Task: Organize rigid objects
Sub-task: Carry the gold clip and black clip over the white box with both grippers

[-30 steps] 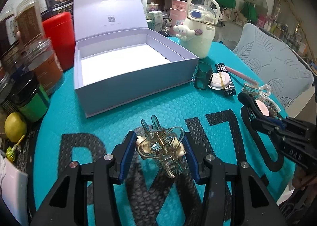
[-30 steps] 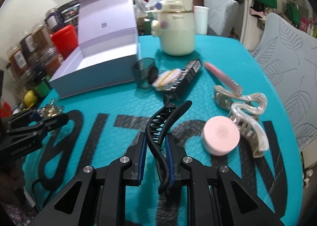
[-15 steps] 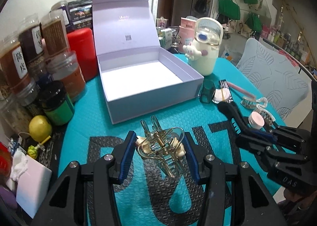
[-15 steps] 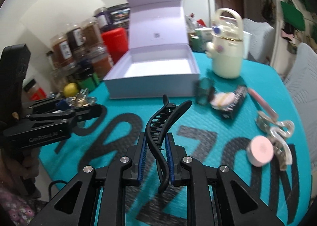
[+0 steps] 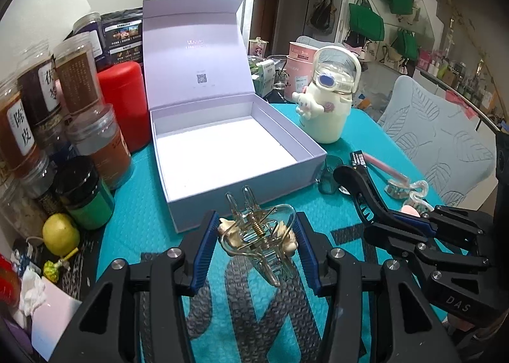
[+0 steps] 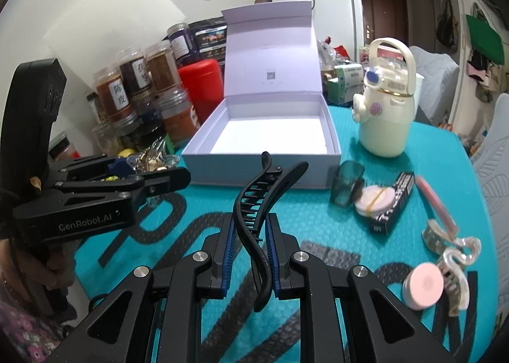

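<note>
We see the left claw closed partway on a clear clip w/ gold spring, pads pressing its cream ends, held above the teal tabletop. The right claw is nearly shut on a black clip, pads tight on both sides, clip's toothed end pointing up and fwd. Both claws sit just in front of the open box, whose lid stands upright at the back; inside is bare white. In the right view the left claw is off to the left, near the box's front-left corner.

Right of the box on the tabletop: a cream bottle, a small dark green cup, a round puff w/ a band resting against a black carton, a pink stick, two pale clips and a pink disc touching one of them. Left of the box: jars, a red can, a lemon.
</note>
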The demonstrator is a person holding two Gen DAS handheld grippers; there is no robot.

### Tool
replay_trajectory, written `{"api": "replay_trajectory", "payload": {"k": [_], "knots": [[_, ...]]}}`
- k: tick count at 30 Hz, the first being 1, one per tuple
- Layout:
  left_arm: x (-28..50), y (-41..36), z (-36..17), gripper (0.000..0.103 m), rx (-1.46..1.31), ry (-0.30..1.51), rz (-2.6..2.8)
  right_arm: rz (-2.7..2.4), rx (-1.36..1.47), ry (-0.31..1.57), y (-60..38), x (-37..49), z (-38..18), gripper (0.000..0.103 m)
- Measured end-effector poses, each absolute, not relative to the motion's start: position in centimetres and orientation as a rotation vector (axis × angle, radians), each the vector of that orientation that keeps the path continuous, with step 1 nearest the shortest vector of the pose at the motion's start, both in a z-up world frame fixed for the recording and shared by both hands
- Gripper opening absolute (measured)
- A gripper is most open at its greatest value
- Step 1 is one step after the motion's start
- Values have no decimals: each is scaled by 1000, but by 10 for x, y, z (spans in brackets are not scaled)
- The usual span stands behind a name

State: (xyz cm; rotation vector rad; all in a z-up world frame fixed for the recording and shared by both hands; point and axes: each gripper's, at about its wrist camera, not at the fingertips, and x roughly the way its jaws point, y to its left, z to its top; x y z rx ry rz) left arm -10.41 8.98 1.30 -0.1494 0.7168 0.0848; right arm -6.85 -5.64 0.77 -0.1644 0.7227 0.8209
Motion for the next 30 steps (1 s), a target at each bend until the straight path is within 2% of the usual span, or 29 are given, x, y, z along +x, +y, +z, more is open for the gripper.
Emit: {"api": "replay_trajectory", "payload": {"k": [17, 30], "knots": [[-62, 112, 32, 48, -161, 679, 106, 860, -215, 667, -34, -22, 34, 18], [-12, 142, 25, 48, -167, 704, 140, 870, -231, 635, 0, 22, 42, 18]]}}
